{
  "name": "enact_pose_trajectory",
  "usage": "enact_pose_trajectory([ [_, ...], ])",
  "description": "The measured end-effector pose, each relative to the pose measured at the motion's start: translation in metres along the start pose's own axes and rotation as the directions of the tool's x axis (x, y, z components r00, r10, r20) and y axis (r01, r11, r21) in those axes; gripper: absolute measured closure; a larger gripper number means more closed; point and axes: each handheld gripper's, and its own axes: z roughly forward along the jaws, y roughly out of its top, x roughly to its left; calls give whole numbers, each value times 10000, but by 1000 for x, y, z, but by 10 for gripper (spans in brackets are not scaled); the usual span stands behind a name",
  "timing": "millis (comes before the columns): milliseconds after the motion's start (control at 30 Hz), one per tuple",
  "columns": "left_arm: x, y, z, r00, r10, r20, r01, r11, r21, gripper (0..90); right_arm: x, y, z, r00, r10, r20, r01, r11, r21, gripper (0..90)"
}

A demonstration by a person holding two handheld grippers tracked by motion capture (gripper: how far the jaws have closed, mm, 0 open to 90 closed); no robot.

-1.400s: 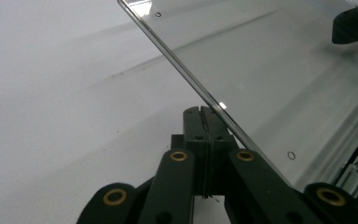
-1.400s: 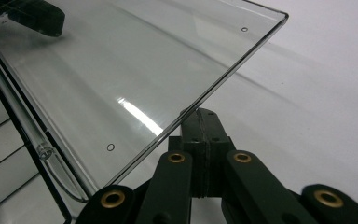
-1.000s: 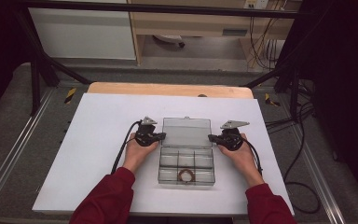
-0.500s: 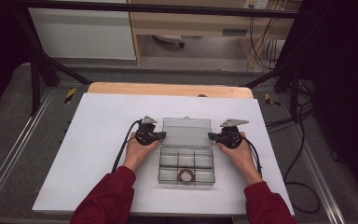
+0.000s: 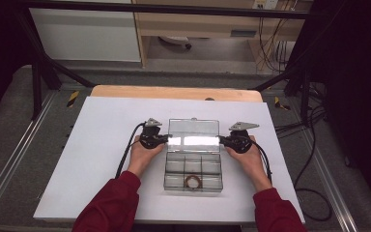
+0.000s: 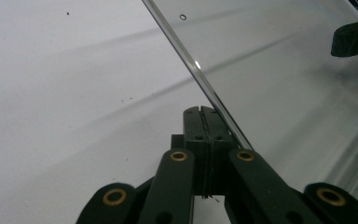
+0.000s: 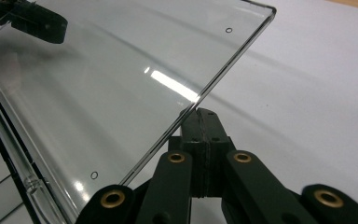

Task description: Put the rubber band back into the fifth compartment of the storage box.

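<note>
Both closed, the left gripper and right gripper flank the clear box's raised lid on the white table.

No text, label or number can be read on anything here (all surfaces plain).

Lab or recording rig, not home. Black metal frame bars cross top and both sides of frame. White flat board laid over light wooden tabletop at centre. Bundles of black cables hang upper right, more coil lower right. Grey floor mat with aluminium rails along left edge. White cabinet panel upper left.
</note>
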Motion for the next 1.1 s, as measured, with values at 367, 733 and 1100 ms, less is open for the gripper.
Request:
enact_pose_trajectory([
  [367,-2,4,-4,10000,41,-4,-41,9999,-153,899,2,4,-6,10000,-53,57,55,9994,-330,900],
  [733,-4,7,-8,10000,56,54,-55,9996,-281,899,3,6,-11,10000,23,-48,-25,9987,-514,900],
  [1100,-6,10,-13,9998,141,120,-137,9993,-343,899,7,9,-17,10000,-23,18,24,9979,-654,900],
])
